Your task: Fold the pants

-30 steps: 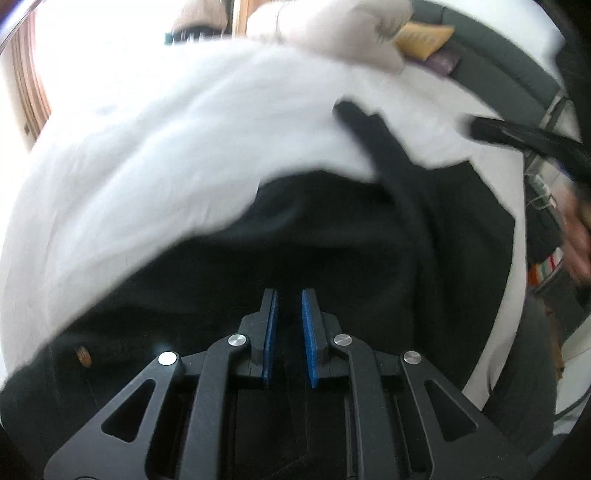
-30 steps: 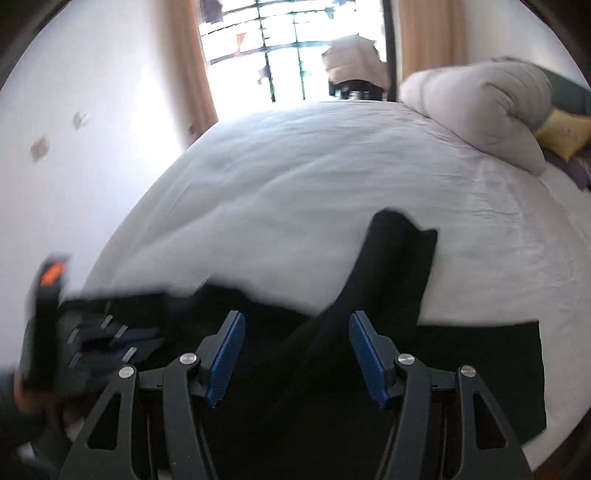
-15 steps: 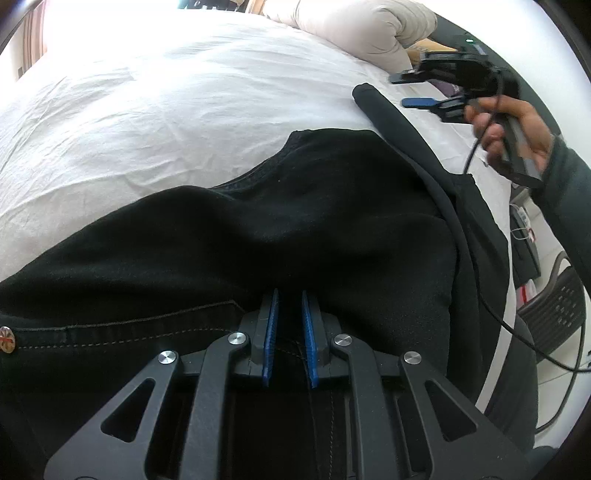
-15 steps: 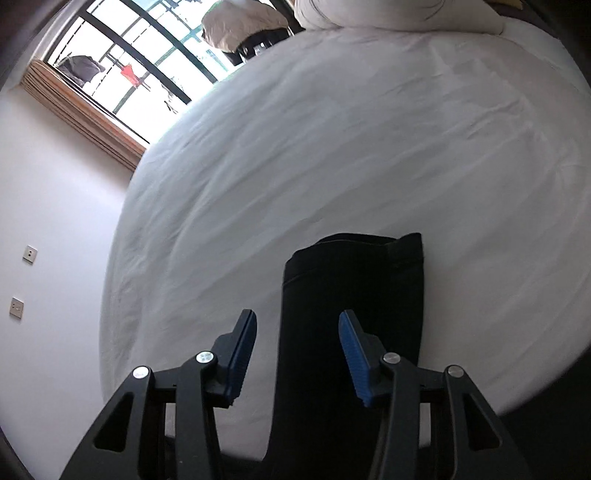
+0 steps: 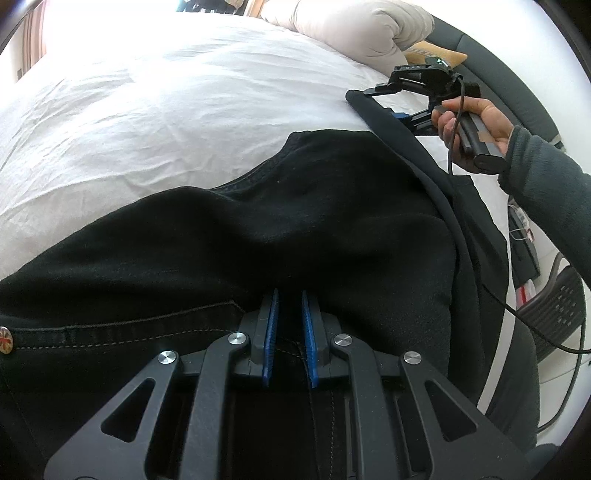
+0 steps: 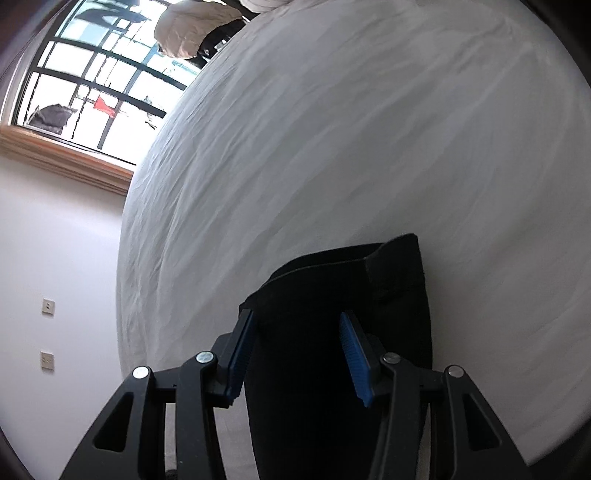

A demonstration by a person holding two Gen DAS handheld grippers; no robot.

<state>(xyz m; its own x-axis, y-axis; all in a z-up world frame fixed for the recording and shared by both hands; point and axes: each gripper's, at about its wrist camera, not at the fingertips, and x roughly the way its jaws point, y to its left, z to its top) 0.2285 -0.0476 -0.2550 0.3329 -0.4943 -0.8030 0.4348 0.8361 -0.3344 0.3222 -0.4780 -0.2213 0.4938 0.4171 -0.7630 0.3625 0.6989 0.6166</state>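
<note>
Black pants (image 5: 295, 229) lie on a white bed sheet (image 5: 177, 96). My left gripper (image 5: 290, 299) is shut on the pants near the waistband, by the seam. A metal button (image 5: 5, 338) shows at the far left. In the right wrist view my right gripper (image 6: 295, 321) is open, its blue pads either side of the leg end (image 6: 343, 295), just above the hem. In the left wrist view the right gripper (image 5: 410, 107) sits at the far leg end, held by a hand (image 5: 469, 125).
Beige pillows (image 5: 354, 33) and a yellow cushion (image 5: 432, 55) lie at the head of the bed. A cable (image 5: 491, 291) trails off the bed's right edge toward a black chair (image 5: 557, 314). A window (image 6: 92, 81) and white wall (image 6: 55, 258) stand left of the bed.
My right gripper has moved out along the leg to its end and lowered toward the hem, still open. My left gripper stays shut on the waistband; the pants are laid flatter.
</note>
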